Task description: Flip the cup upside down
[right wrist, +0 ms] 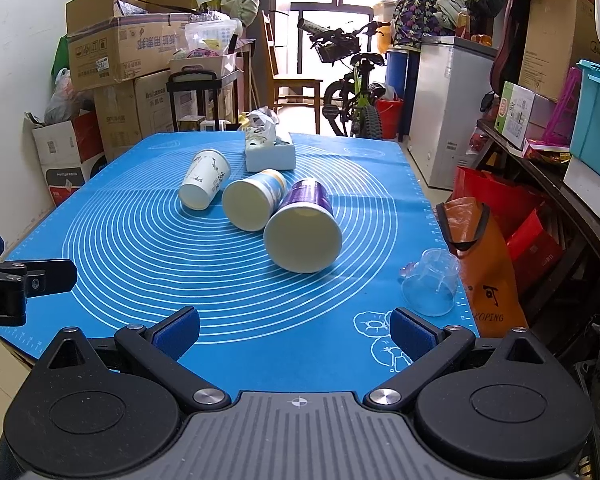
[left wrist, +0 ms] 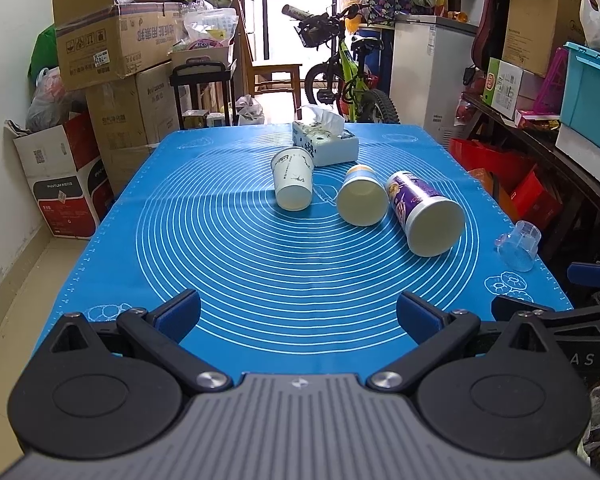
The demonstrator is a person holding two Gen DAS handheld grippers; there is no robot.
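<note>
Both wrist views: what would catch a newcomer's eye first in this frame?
Three paper cups lie on their sides mid-mat on the blue baking mat: a white cup, a blue-banded cup touching a purple cup. A clear plastic cup lies on its side near the mat's right edge, with a tissue box behind the cups. The left claw and right claw hang open and empty at the near edge.
</note>
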